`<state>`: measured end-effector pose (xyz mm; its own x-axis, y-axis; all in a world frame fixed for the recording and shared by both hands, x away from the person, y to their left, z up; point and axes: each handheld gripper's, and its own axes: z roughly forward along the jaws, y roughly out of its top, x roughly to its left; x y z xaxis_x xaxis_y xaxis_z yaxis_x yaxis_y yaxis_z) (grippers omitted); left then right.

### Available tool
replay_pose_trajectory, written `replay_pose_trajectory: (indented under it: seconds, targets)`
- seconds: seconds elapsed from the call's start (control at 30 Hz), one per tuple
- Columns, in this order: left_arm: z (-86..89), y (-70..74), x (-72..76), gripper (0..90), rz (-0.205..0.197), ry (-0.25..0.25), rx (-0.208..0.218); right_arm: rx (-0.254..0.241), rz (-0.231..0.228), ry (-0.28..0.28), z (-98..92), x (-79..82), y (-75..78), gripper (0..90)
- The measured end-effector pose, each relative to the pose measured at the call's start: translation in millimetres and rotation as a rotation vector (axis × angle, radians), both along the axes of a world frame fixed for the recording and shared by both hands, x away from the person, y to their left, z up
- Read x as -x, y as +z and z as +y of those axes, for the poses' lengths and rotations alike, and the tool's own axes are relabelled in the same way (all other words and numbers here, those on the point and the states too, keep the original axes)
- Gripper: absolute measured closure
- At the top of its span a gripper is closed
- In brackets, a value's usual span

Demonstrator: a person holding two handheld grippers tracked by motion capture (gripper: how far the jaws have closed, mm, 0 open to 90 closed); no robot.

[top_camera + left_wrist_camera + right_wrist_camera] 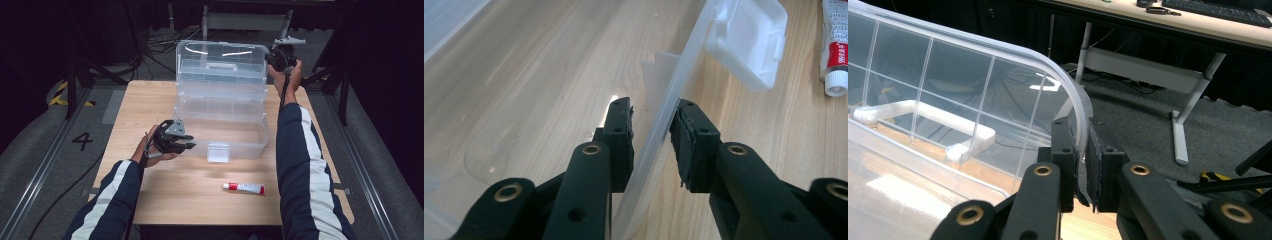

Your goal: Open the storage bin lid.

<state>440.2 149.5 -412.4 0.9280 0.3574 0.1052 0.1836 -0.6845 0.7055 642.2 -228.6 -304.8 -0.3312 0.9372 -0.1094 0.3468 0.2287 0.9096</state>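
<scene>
A clear plastic tiered storage box (220, 127) stands open on the wooden table (150, 100), its lid (220, 55) raised at the back. My left gripper (192, 141) is at the box's front left corner. In the left gripper view its jaws (654, 125) straddle the clear front wall (684, 65); one pad touches it and a gap shows at the other, so it is open. My right gripper (272, 59) is up at the lid's right corner. In the right gripper view it (1082, 145) is shut on the lid's curved rim (1075, 95).
A red-and-white tube (244, 188) (836, 55) lies on the table near the front, right of centre. The box's front latch (218, 152) (749, 40) hangs down. Its white handle (923, 115) shows through the lid. Cables (160, 45) and desk legs (1183, 130) lie beyond the table.
</scene>
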Motion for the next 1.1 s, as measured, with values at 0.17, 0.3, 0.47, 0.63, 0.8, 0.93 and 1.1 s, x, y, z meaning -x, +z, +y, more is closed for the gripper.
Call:
replay_pose_trajectory:
  seconds: [0.17,0.3,0.47,0.63,0.8,0.93,1.1]
  targets:
    - [-0.2,-0.3,0.2,70.4,0.0,0.003,0.003,0.019,0.002,0.004,0.3,-1.8,0.2,82.8]
    - [-0.2,-0.5,-0.2,70.0,0.004,0.003,0.006,0.02,0.007,0.001,1.3,-5.0,-1.8,82.7]
    - [-0.2,-0.6,-0.4,69.7,0.009,0.006,0.007,0.021,0.017,-0.001,1.5,-8.6,-3.2,82.6]
    - [-0.1,-0.8,-0.8,69.7,0.011,0.005,0.011,0.031,0.019,-0.004,1.8,-12.0,-6.0,82.3]
    - [0.1,-0.9,-0.8,69.7,0.012,0.004,0.013,0.033,0.04,-0.006,1.9,-17.3,-8.0,82.0]
    - [-0.1,-1.1,-0.7,69.5,0.014,0.008,0.017,0.05,0.056,-0.004,3.0,-22.5,-8.7,81.7]
    - [-0.3,-1.2,-0.9,69.0,0.02,0.012,0.018,0.056,0.074,-0.011,4.4,-28.9,-12.4,81.5]
